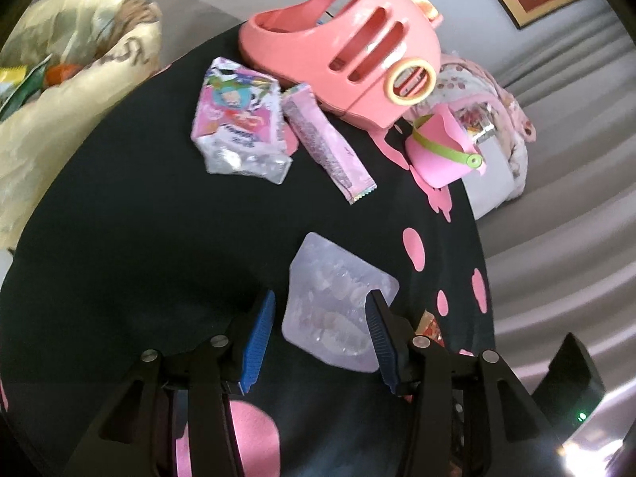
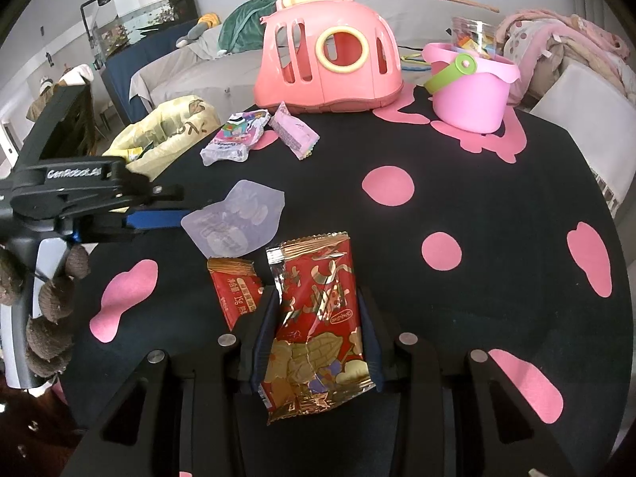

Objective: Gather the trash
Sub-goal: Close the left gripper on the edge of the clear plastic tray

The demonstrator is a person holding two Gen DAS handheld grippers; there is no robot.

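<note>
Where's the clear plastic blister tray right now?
The blister tray lies flat on the black table, between the left gripper's open fingers, just behind the small red packet.

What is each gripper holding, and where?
Right gripper: red snack packet, gripped across its middle. Left gripper: nothing; fingers straddle the clear wrapper.
</note>
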